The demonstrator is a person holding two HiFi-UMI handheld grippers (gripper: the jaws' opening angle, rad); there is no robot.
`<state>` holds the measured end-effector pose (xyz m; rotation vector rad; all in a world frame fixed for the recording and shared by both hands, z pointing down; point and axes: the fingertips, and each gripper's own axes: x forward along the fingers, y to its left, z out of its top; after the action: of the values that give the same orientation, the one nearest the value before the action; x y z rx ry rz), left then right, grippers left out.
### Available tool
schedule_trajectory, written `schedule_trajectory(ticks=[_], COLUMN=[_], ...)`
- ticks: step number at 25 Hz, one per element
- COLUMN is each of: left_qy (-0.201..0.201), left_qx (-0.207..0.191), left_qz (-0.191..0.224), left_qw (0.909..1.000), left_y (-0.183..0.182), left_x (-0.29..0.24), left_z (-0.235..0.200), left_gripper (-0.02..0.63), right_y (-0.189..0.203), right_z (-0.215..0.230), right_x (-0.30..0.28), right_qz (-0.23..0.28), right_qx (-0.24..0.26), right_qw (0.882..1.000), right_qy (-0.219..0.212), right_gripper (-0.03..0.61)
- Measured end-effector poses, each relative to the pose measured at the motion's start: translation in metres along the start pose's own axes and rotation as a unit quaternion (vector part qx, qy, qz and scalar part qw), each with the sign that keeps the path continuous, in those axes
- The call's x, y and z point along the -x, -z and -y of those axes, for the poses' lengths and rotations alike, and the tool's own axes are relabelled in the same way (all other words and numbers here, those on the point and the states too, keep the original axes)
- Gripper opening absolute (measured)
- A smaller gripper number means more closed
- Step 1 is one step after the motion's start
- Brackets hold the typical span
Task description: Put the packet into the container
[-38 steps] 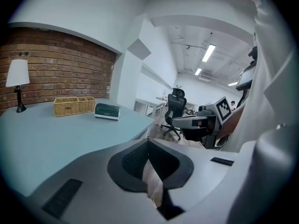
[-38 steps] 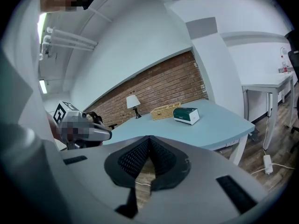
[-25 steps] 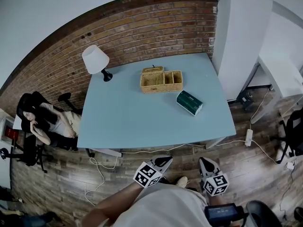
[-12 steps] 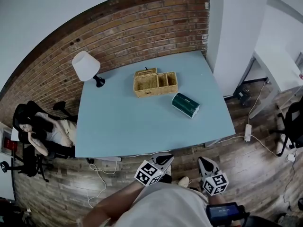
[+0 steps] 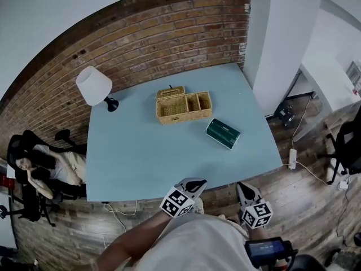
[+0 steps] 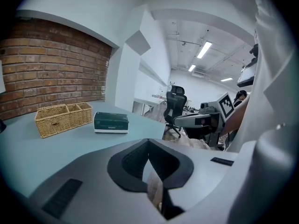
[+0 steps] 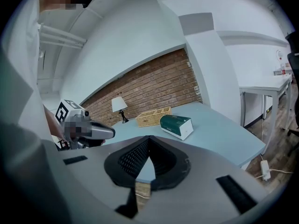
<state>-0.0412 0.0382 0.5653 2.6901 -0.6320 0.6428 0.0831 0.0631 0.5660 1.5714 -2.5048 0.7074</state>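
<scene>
We're looking at a pale blue tabletop (image 5: 146, 157) pushed up against a red brick wall (image 5: 141, 33). There's a white pillar (image 5: 276, 38) at its far right corner and wood-plank floor (image 5: 73, 230) all round. Off to the left, a person (image 5: 42, 165) sits back in an office chair.

Both tongs hang just off the near edge of the tabletop, side by side, noses aimed at it and dipped a little. The left tongs (image 5: 193, 183) have their jaws pressed together with nothing in them. The right tongs (image 5: 243, 188) are likewise closed on nothing.

Now the count:
- One wicker container (image 5: 183, 105) with three compartments, its small lid tipped back.
- One green packet (image 5: 223, 133) lying flat on the tabletop, near the container's right front corner but clear of it.
- One white-shaded lamp (image 5: 93, 86) at the far left corner.
- Two tongs.
</scene>
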Motion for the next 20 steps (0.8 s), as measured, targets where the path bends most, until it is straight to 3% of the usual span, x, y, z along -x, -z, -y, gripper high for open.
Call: schedule_trajectory(ticks=[7,20], left_qy=[0.02,0.049], left_qx=[-0.025,-0.056], left_qz=[0.002,-0.02], left_qw=[0.9995,0.997], left_y=[-0.019,-0.017], left_x=[0.003,-0.008], left_z=[-0.034,-0.06], left_gripper=[0.011,0.011], right_y=[-0.02,-0.021], right_z=[-0.002,0.004], right_x=[-0.029,-0.038], right_qz=[0.01,0.005], right_qx=[0.001,-0.021], right_qw=[1.0,0.998], right_qy=[0.026,0.065], right_gripper=[0.008,0.008])
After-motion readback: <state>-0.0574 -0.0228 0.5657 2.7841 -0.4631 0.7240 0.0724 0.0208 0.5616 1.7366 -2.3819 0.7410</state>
